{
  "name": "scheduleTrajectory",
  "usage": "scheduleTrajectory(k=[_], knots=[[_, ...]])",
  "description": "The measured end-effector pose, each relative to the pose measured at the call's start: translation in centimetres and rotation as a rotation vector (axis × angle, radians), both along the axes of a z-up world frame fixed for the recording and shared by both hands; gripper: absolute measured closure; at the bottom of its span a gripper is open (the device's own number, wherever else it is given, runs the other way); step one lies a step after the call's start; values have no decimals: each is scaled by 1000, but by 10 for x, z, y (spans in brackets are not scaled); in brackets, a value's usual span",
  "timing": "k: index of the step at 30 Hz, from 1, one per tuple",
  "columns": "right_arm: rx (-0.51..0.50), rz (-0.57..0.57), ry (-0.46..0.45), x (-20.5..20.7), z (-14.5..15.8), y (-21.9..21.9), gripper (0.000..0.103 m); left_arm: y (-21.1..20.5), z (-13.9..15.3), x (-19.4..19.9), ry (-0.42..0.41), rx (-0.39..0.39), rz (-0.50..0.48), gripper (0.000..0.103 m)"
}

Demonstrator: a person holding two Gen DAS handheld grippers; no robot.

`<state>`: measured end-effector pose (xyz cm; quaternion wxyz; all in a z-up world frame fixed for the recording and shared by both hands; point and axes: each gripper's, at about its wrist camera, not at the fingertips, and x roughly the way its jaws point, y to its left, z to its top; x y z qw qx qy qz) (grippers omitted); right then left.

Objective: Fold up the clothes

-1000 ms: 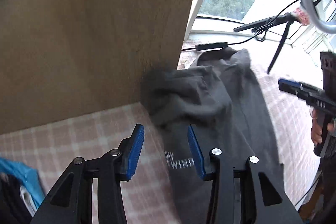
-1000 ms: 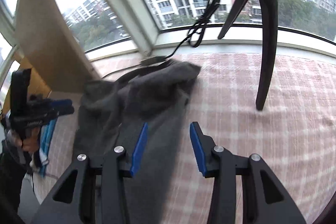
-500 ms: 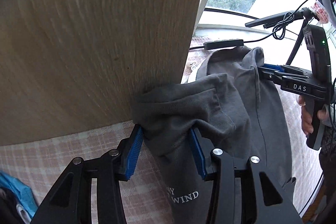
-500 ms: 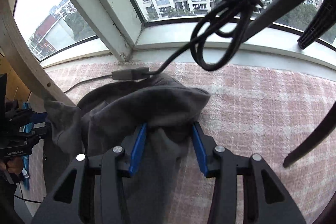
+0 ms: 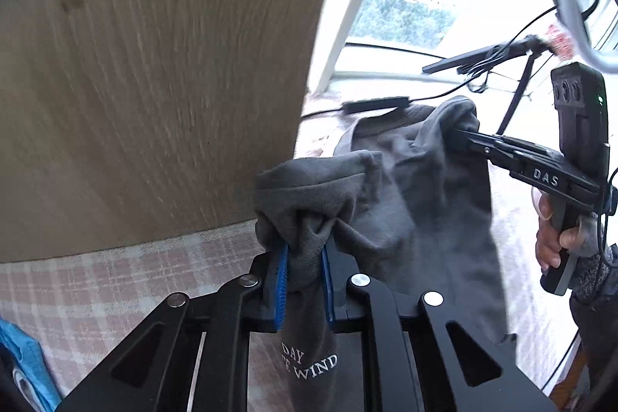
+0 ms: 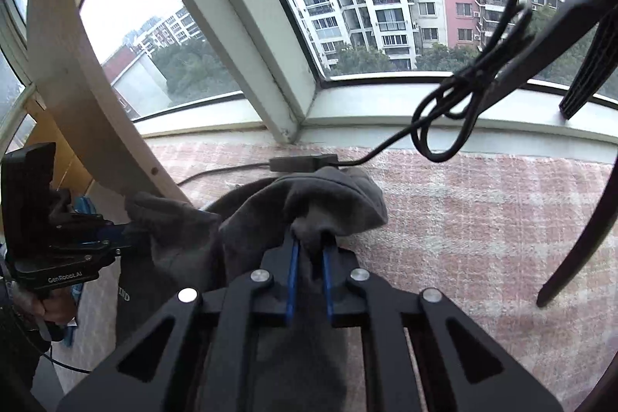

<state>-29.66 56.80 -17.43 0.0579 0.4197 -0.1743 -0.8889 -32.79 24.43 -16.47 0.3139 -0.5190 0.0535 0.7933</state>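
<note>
A dark grey garment (image 5: 405, 211) with white lettering lies on a pink checked cloth (image 5: 116, 277). My left gripper (image 5: 303, 257) is shut on one bunched far corner of it, next to a wooden panel. My right gripper (image 6: 309, 250) is shut on the other far corner of the garment (image 6: 328, 195). The right gripper also shows in the left wrist view (image 5: 459, 138), pinching the cloth. The left gripper shows in the right wrist view (image 6: 119, 238), also holding cloth.
A wooden panel (image 5: 154, 64) stands close on the left. A black cable with an inline box (image 6: 301, 163) lies just beyond the garment by the window sill. Black tripod legs (image 6: 579, 238) stand on the right. Blue clothing (image 5: 23, 365) lies at the left edge.
Both grippers moved forward to the garment's far corners and shut on them; a second ago both were open above the cloth.
</note>
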Motion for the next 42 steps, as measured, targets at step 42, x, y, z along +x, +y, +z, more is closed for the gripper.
scheduleTrajectory(k=[42], knots=[[-66,158,-93,328,44,-129,64,-122,-13,298,20,-140,-259,78]])
